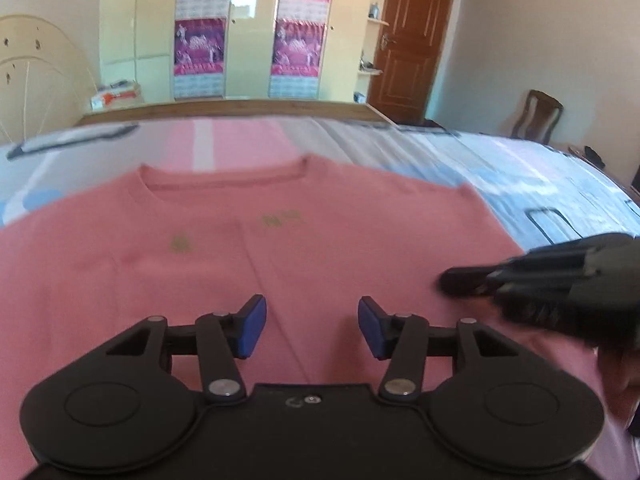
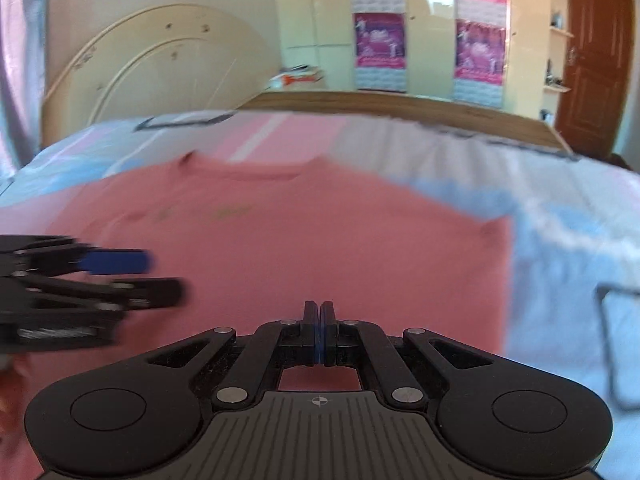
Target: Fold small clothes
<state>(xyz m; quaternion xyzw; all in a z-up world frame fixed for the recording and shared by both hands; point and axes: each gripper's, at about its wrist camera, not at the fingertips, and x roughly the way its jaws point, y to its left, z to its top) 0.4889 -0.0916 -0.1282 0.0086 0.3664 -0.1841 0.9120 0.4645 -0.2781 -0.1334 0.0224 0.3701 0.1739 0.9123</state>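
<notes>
A pink T-shirt (image 1: 304,248) lies flat on the bed, neck away from me; it also shows in the right wrist view (image 2: 304,236). My left gripper (image 1: 312,326) hovers over the shirt's lower middle, open, blue pads apart and empty. It appears blurred at the left of the right wrist view (image 2: 132,276). My right gripper (image 2: 319,332) is shut, pads pressed together with nothing seen between them, above the shirt's lower part. It appears at the right edge of the left wrist view (image 1: 452,282), over the shirt's right side.
The bed has a light blue and pink patterned sheet (image 2: 568,248) and a wooden footboard (image 1: 224,110). Behind stand a cream wardrobe (image 1: 240,28), a brown door (image 1: 412,36), a cream headboard (image 2: 152,76) and a chair (image 1: 538,116).
</notes>
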